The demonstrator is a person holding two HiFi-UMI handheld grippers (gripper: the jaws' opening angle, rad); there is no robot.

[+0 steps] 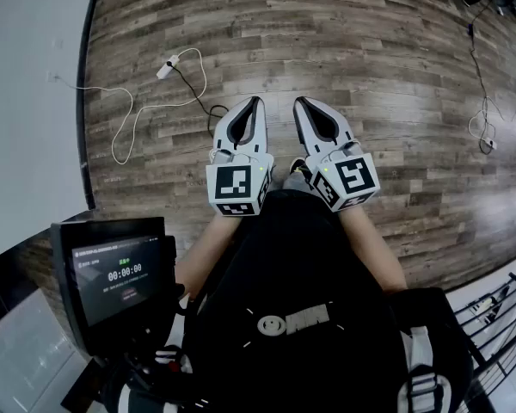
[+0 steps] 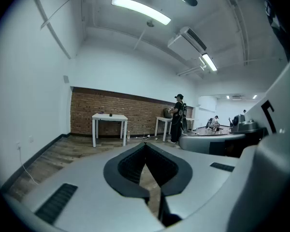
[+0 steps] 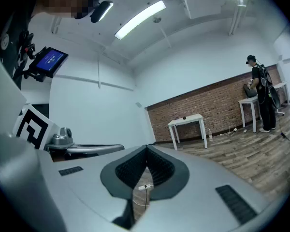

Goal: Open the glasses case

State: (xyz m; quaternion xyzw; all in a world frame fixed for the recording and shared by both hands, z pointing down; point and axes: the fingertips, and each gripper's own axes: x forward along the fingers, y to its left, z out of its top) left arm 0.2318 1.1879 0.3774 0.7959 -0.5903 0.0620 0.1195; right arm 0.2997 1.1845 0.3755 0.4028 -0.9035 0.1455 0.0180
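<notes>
We have not started: the left gripper [image 1: 256, 103] and right gripper [image 1: 299, 103] both sit closed on nothing above the wood floor [image 1: 370, 50]. No glasses case is in view; a dark speck [image 2: 110, 114] on the far white table [image 2: 104, 117] is perhaps it. Next we must find and approach it. Our screen [image 1: 120, 274] reads 00:00:00.

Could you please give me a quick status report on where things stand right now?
Left tongs shut, empty; right tongs shut, empty. Both held side by side above wood floor. No glasses case in view. Only a power strip and cables on the floor ahead.
</notes>
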